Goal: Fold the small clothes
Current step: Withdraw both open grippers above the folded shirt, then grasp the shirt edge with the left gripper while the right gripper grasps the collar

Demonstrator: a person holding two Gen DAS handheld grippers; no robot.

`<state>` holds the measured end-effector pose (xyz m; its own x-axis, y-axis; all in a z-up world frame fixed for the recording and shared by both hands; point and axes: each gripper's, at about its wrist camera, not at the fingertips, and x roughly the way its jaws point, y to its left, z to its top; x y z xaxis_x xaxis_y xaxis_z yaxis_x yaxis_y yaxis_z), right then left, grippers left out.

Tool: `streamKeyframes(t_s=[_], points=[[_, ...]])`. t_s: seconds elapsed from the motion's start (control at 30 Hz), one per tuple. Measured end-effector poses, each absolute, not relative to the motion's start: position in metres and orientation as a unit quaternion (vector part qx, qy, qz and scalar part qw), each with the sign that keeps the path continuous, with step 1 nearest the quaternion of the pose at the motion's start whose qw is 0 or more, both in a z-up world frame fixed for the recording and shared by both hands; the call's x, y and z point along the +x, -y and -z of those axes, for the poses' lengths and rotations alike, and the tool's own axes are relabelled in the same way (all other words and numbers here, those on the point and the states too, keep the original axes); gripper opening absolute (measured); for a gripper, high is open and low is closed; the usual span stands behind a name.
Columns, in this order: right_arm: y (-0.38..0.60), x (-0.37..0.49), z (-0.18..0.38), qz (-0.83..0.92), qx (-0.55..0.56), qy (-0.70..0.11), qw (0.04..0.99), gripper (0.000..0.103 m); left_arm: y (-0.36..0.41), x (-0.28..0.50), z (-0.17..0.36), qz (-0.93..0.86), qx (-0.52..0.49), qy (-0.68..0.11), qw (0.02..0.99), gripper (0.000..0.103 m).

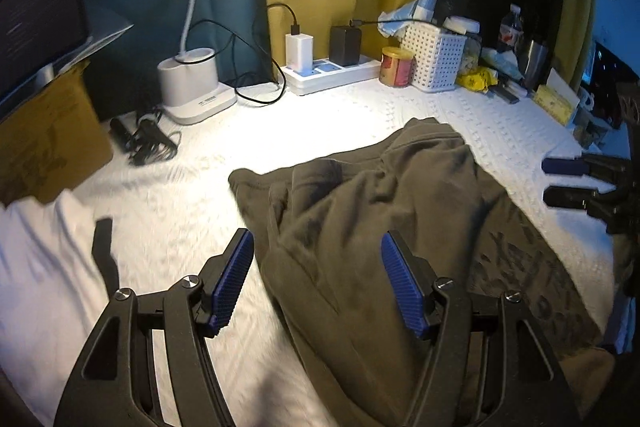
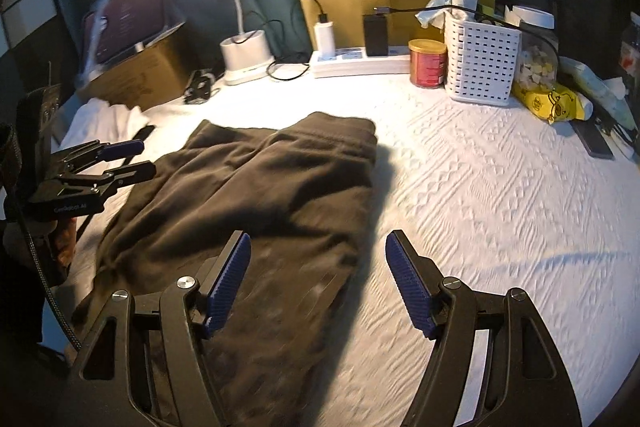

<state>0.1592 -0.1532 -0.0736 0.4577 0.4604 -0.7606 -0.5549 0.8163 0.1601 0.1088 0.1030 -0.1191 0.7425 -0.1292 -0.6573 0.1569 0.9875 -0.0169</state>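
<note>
The white textured surface (image 2: 500, 187) fills most of both views, lit by a desk lamp (image 1: 192, 83) standing at its far edge.

On it lies the dark garment (image 2: 256, 195), a crumpled olive-brown piece, partly folded over on itself. In the right wrist view its long axis runs from about 7 o'clock, near the camera, up to 1 o'clock, where a straight banded end (image 2: 332, 127) points toward the power strip (image 2: 360, 61). In the left wrist view the same cloth stretches from 5 o'clock up to 12 o'clock, with a faint printed pattern (image 1: 532, 275) on its right part.

The left gripper (image 1: 316, 275) hangs over the near left part of the garment, jaws spread wide and empty; its left blue pad (image 1: 232, 283) is above bare surface, and the right one is over cloth. Whether the pads touch the fabric cannot be told.

The right gripper (image 2: 318, 279) is likewise wide open with nothing in it, straddling the garment's right edge: the left pad (image 2: 228, 279) over cloth, the right pad over white surface. Seen from the left wrist, it sits at 3 o'clock, just beyond the cloth's right border.

Behind, from 12 to 2 o'clock in the right wrist view, stand a red tin (image 2: 428, 65) and a white perforated basket (image 2: 482, 61), touching side by side.
</note>
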Motion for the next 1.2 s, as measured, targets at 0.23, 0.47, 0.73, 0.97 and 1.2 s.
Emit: streamKeyframes(t_s=[0.23,0.47,0.73,0.97,1.2], points=[[0.146,0.197,0.085,-0.291,-0.059,-0.433,0.851,0.073,-0.107,0.148,0.133,0.089,0.033,-0.373,0.923,0.05],[0.14,0.23,0.099,-0.293,-0.057,-0.444,0.845,0.065,-0.104,0.168,0.147,0.11,0.043,-0.392,0.912,0.05],[0.133,0.262,0.122,-0.303,-0.039,-0.466,0.83,0.052,-0.107,0.17,0.149,0.13,0.036,-0.386,0.913,0.009],[0.123,0.276,0.13,-0.317,-0.032,-0.472,0.822,0.022,-0.114,0.162,0.129,0.112,0.026,-0.35,0.93,0.007],[0.111,0.276,0.108,-0.332,-0.056,-0.438,0.833,0.013,-0.122,0.16,0.11,0.103,0.015,-0.325,0.94,0.007]])
